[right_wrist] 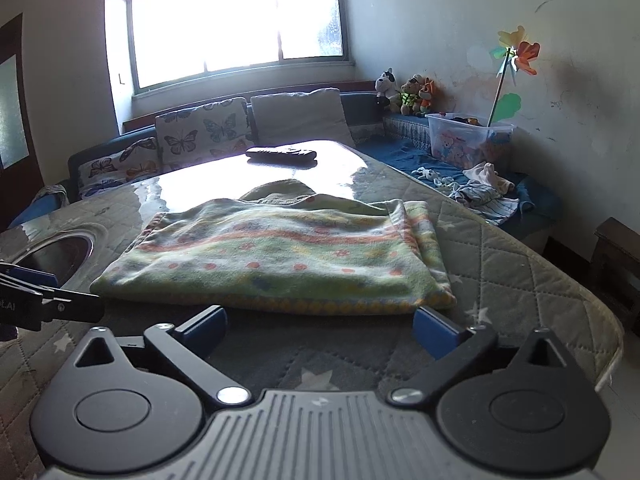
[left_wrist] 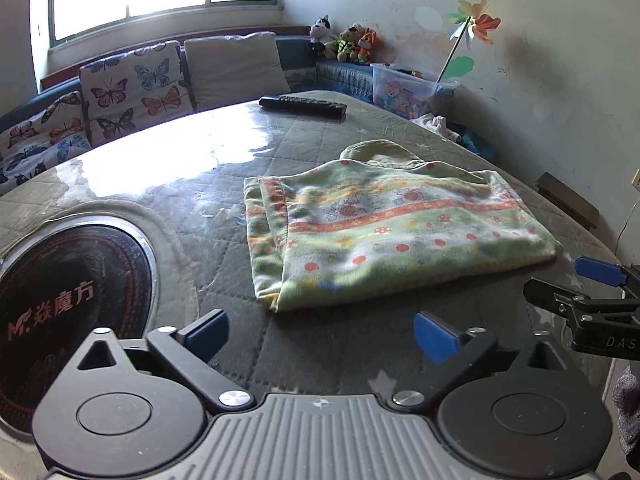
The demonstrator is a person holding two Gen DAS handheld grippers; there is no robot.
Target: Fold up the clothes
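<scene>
A green fleece garment (left_wrist: 392, 232) with orange stripes and red dots lies folded flat on the quilted table (left_wrist: 304, 144). It also shows in the right wrist view (right_wrist: 280, 256). My left gripper (left_wrist: 322, 334) is open and empty, just short of the garment's near left corner. My right gripper (right_wrist: 320, 328) is open and empty, at the garment's near edge. The right gripper shows at the right edge of the left wrist view (left_wrist: 584, 288), and the left gripper at the left edge of the right wrist view (right_wrist: 44, 296).
A round induction cooktop (left_wrist: 68, 304) is set in the table at the left. A black remote (left_wrist: 302, 106) lies at the far side. Behind are a sofa with butterfly cushions (left_wrist: 132, 84), plush toys (left_wrist: 346, 42), a plastic bin (left_wrist: 412, 90) and loose clothes (right_wrist: 480, 192).
</scene>
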